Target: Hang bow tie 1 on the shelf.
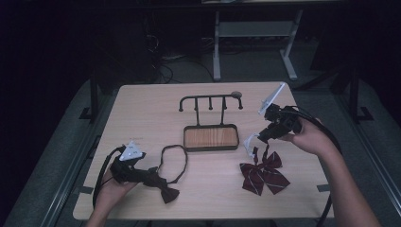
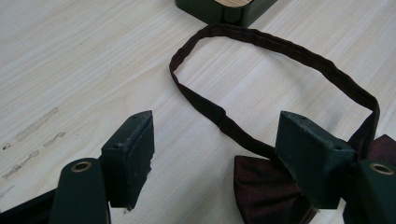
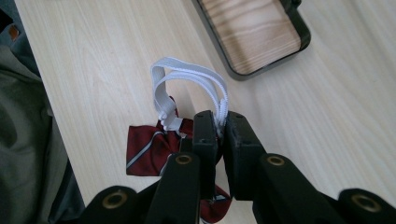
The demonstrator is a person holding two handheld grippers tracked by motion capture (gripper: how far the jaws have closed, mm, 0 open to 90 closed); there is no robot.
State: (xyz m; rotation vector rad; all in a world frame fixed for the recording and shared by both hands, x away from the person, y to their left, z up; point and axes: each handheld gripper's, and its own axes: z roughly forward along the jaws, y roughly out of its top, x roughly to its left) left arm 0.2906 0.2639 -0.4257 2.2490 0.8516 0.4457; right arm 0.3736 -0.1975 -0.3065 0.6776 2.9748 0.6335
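Observation:
A dark maroon bow tie (image 1: 168, 193) lies near the table's front left, its strap loop (image 1: 174, 163) spread toward the stand. My left gripper (image 1: 150, 177) rests just left of the bow. In the left gripper view this gripper (image 2: 217, 123) is open, with the bow (image 2: 261, 182) partly under one jaw and the strap (image 2: 280, 46) curving ahead. A red striped bow tie (image 1: 264, 175) is at the front right. My right gripper (image 1: 259, 137) hovers above it, shut on its white elastic strap (image 3: 187, 74), which loops up from the bow (image 3: 144, 149) to the gripper (image 3: 219, 116).
A black stand with a hooked rail (image 1: 210, 99) and a wood-lined tray base (image 1: 210, 137) sits mid-table; its tray (image 3: 254, 32) lies ahead of the right gripper, and a tray corner (image 2: 219, 9) beyond the dark strap. Bare tabletop (image 1: 142, 109) stretches at the back left.

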